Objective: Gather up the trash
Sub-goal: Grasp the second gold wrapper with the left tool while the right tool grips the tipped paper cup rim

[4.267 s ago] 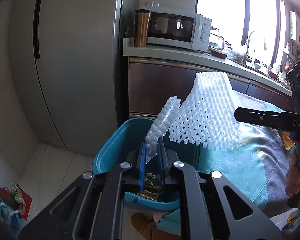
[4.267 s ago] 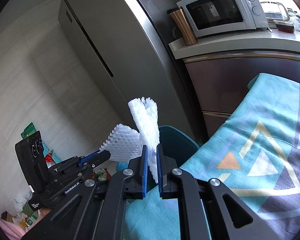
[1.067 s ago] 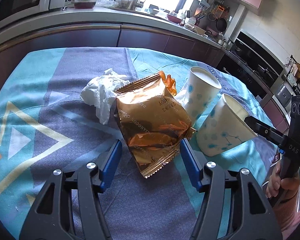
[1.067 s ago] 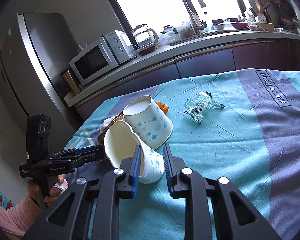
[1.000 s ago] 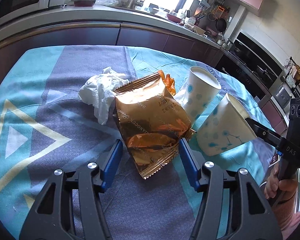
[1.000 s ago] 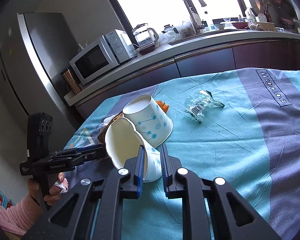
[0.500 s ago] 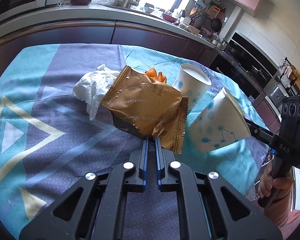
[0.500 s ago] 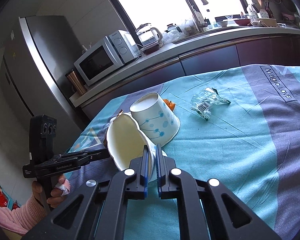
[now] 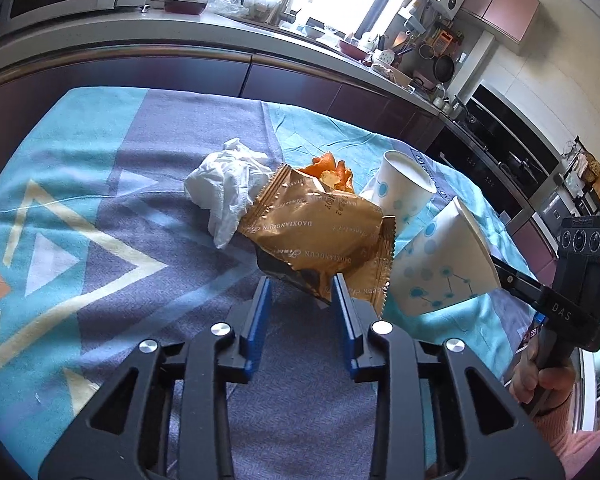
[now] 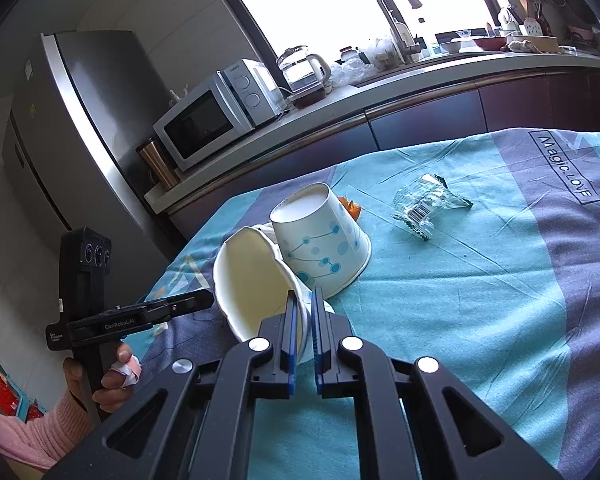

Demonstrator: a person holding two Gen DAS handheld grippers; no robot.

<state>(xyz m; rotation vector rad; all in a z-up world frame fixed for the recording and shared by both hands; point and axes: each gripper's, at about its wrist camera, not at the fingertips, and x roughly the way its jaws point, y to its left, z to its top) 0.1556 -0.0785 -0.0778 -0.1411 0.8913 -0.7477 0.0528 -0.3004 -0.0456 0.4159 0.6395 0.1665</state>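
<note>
Pick-up step: my right tool (image 10: 304, 293) is clenched on the tipped paper cup (image 10: 252, 280); my left tool (image 9: 301, 280), jaws just opened, loosely straddles the gold wrapper (image 9: 312, 232) and must close on it next.

My desk (image 10: 500, 320) wears a teal and purple cloth. On it, mid-frame, lie a crumpled white tissue (image 9: 224, 184), orange peel (image 9: 328, 168) just behind it, and an upturned paper cup (image 10: 324, 240); a clear crumpled wrapper (image 10: 424, 204) sits apart toward the upper right.

Crumpled tissue (image 9: 226, 184) and orange peel (image 9: 327, 170) partly behind gold snack wrapper (image 9: 320, 236).
</note>
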